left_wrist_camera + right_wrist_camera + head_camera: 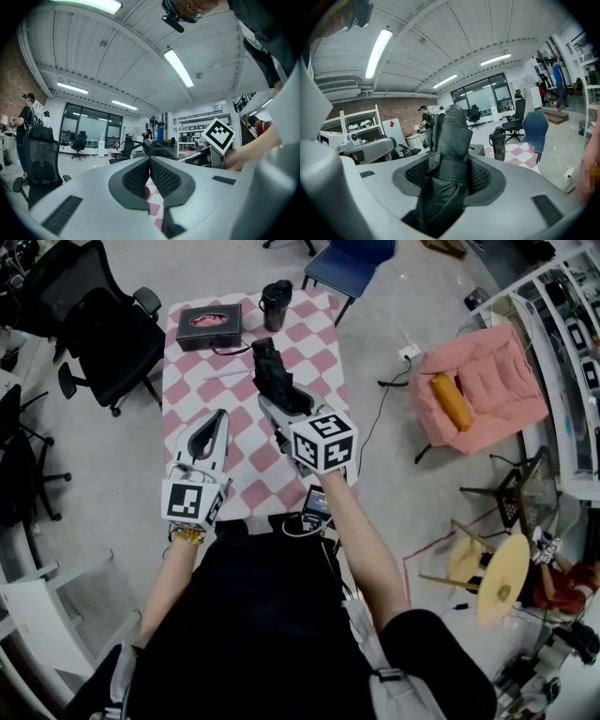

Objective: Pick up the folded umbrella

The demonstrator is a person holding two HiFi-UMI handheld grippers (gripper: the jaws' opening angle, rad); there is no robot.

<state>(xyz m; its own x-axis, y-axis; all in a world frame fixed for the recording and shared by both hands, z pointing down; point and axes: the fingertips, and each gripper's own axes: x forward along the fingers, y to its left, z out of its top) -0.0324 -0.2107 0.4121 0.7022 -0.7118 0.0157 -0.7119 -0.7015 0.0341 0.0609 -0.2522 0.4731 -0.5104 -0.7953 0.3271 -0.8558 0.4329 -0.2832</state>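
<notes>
1. My right gripper is pinching the folded umbrella about its strapped middle. The mesh pads press on the black fabric from both sides, and the jaws stand wide because the bundle is thick.
2. In the head view the umbrella sticks out ahead of that gripper over the middle of the table. It looks to be off the checked cloth, with its free end aimed at the far edge.
3. My left gripper has its jaws pressed together on nothing. It sits over the near left part of the table and takes no part in the hold.
4. Step in hand, as I judge it: the grasp is made and the lift is under way, so the task is nearly done.
5. The next move calls for a steady squeeze and a lift straight up. The long free end could lever and slip in the pads.
6. Keep the free end clear of the tissue box at the far left corner and the black tumbler on the far edge.
</notes>
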